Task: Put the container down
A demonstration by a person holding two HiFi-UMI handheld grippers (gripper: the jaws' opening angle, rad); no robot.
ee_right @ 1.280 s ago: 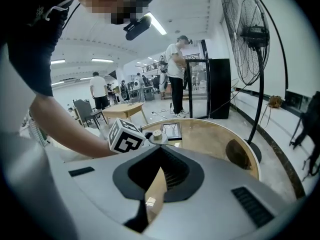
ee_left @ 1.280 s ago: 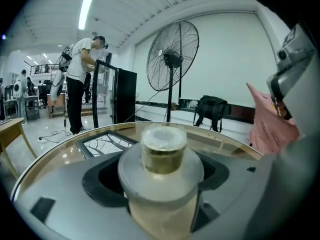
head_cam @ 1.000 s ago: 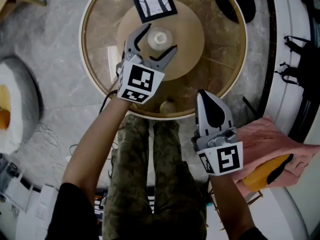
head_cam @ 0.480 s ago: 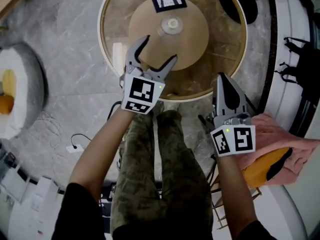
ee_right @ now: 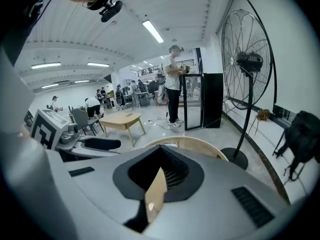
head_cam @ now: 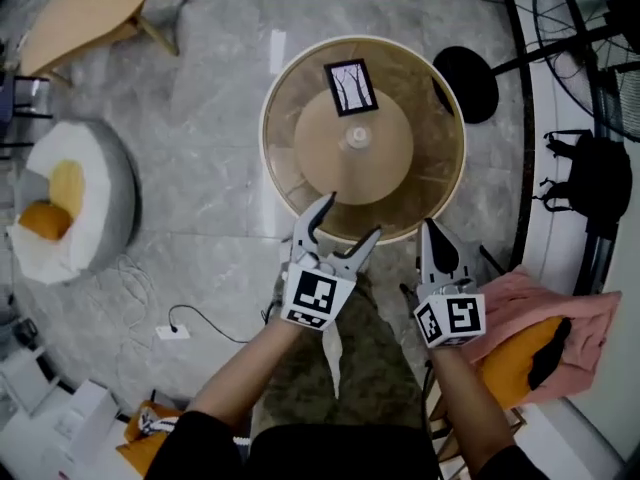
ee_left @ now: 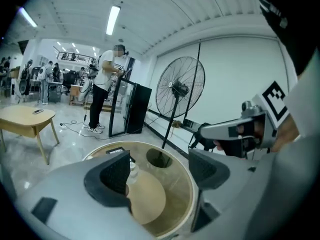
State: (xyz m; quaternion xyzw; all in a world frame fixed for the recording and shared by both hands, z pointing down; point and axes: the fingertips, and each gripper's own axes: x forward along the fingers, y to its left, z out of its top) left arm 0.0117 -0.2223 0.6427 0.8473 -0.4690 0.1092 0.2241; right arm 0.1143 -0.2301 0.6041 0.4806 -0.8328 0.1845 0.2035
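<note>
Container (head_cam: 357, 138) stood at centre of surface (head_cam: 445, 178), untouched: put-down done, I judged. My left tool (head_cam: 352, 218) spread, empty, over near rim; right tool (head_cam: 431, 230) pressed together, beside rim.

The round table (head_cam: 263, 143) has a clear top inside a tan rim, with a tan disc (head_cam: 320, 163) showing at its centre. The container (head_cam: 357, 138) stands upright at the middle of the top. A card (head_cam: 351, 87) with a tree print lies flat just beyond the container, apart from it. The table stands on a grey stone floor (head_cam: 200, 168). On the floor, a black fan base (head_cam: 466, 84) is just beside the table's right edge. A wooden table (head_cam: 90, 13) and a white cushion (head_cam: 100, 183) are well apart to the left.
</note>
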